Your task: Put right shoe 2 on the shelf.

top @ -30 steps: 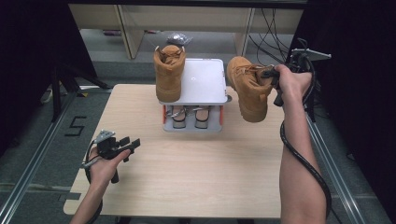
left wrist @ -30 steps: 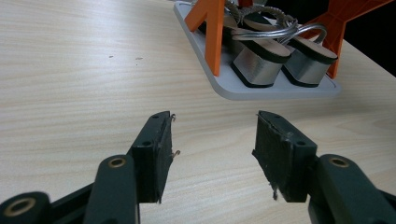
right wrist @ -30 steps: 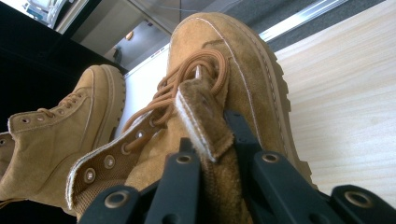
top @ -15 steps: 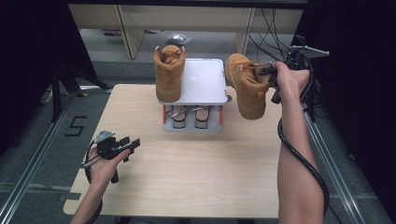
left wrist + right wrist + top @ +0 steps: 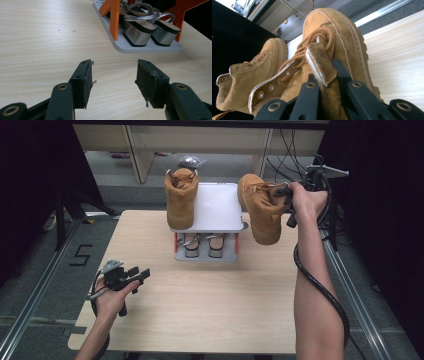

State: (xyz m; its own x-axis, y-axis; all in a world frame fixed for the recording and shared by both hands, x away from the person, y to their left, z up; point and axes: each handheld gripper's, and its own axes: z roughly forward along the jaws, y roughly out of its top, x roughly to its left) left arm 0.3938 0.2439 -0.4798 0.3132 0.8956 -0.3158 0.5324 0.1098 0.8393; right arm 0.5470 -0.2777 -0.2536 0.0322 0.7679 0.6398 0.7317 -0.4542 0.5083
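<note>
A tan suede boot (image 5: 260,209) hangs in the air just right of the rack's grey top plate (image 5: 220,212), toe tilted toward the back. My right gripper (image 5: 283,191) is shut on its tongue; in the right gripper view the jaws pinch the tongue (image 5: 322,62) of this boot (image 5: 347,37). The matching boot (image 5: 181,200) stands on the left part of the top plate, and its laces and collar (image 5: 254,72) appear beyond the held one. My left gripper (image 5: 142,274) rests low over the table's front left, open with nothing between its fingers (image 5: 113,80).
The rack has orange legs (image 5: 114,17) and a lower grey tray (image 5: 205,258) that holds a pair of silver heeled shoes (image 5: 140,33). The wooden table (image 5: 210,310) spreads in front of it. A black cable (image 5: 320,285) trails along the right forearm.
The right hand has carried the held boot a little to the left and up, closer to the rack's top plate. The left gripper has stayed where it was.
</note>
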